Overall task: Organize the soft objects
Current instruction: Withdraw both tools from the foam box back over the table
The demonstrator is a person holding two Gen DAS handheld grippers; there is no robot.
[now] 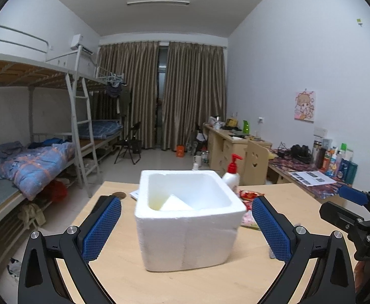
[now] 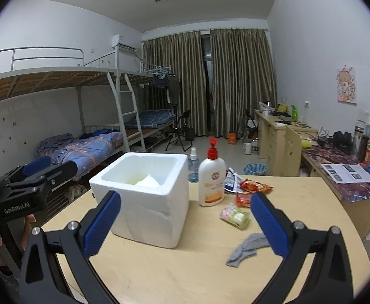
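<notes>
Here both grippers, left and right, gape wide and empty near the foam box; a grey sock lies on the table.

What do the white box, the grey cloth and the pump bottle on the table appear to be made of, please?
White box: likely foam, with thick walls and a matte grainy surface.
Grey cloth: soft fabric, probably knit; it lies limp and crumpled.
Pump bottle: seemingly plastic, smooth with a slight sheen, red pump top.
</notes>
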